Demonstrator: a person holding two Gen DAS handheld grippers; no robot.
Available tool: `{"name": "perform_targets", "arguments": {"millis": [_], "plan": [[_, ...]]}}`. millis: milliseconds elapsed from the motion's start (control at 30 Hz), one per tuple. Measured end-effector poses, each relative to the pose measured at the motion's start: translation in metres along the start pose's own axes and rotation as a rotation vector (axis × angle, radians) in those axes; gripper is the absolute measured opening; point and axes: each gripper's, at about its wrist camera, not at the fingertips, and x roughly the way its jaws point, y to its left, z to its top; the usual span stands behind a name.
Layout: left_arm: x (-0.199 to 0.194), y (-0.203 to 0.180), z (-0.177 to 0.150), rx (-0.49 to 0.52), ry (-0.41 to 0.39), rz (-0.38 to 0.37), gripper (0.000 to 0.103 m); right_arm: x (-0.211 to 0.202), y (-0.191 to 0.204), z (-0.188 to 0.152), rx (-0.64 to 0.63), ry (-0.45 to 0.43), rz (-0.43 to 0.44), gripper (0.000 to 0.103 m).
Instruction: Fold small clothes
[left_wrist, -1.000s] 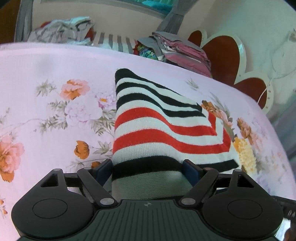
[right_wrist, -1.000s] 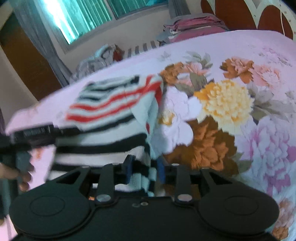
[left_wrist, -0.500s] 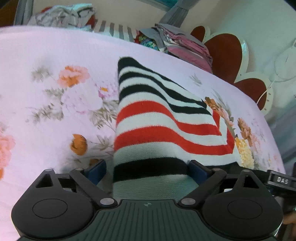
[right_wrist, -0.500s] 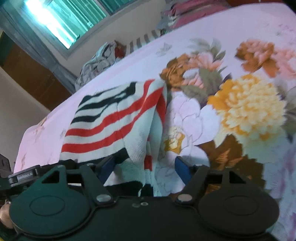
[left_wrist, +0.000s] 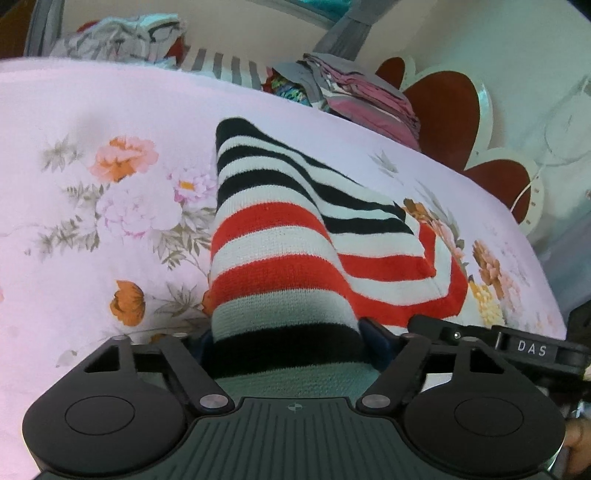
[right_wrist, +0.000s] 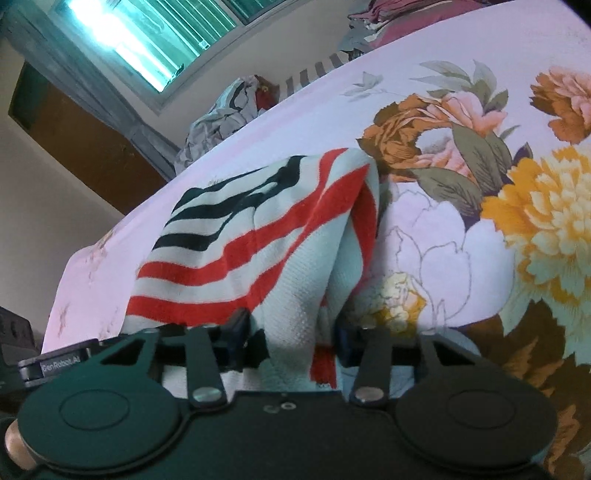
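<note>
A small knitted garment with black, white and red stripes (left_wrist: 280, 236) lies on the floral bedsheet (left_wrist: 74, 206). Its near edge runs between the fingers of my left gripper (left_wrist: 286, 339), whose jaws stand against both sides of the bunched cloth. In the right wrist view the same garment (right_wrist: 251, 236) is folded over on itself, and its near edge sits between the fingers of my right gripper (right_wrist: 291, 336), which press on it. The other gripper shows at the right edge of the left wrist view (left_wrist: 517, 343) and at the left edge of the right wrist view (right_wrist: 55, 365).
A stack of folded clothes (left_wrist: 354, 96) sits at the far side of the bed by the red headboard (left_wrist: 443, 110). A crumpled heap of clothes (left_wrist: 122, 40) lies at the far left. A window (right_wrist: 155, 40) is behind.
Both grippers opened over the garment half a second ago. Now both have narrowed onto its near edge, and the cloth bunches between their fingers.
</note>
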Motion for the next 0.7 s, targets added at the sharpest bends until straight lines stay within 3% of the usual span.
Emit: {"name": "perform_targets", "arguments": {"millis": [200, 433, 700], "plan": [[-0.014, -0.012, 0.004, 0.063, -0.027, 0.035, 0.059, -0.012, 0.013, 0.001, -0.023, -0.033, 0.021, 0.031], [-0.047, -0.018, 0.008, 0.099, -0.068, 0.021, 0.057, -0.024, 0.046, 0.002, -0.046, -0.057, 0.076, 0.031], [-0.106, 0.03, 0.015, 0.108, -0.109, 0.006, 0.057, -0.024, 0.116, -0.014, -0.066, -0.08, 0.096, 0.031]]}}
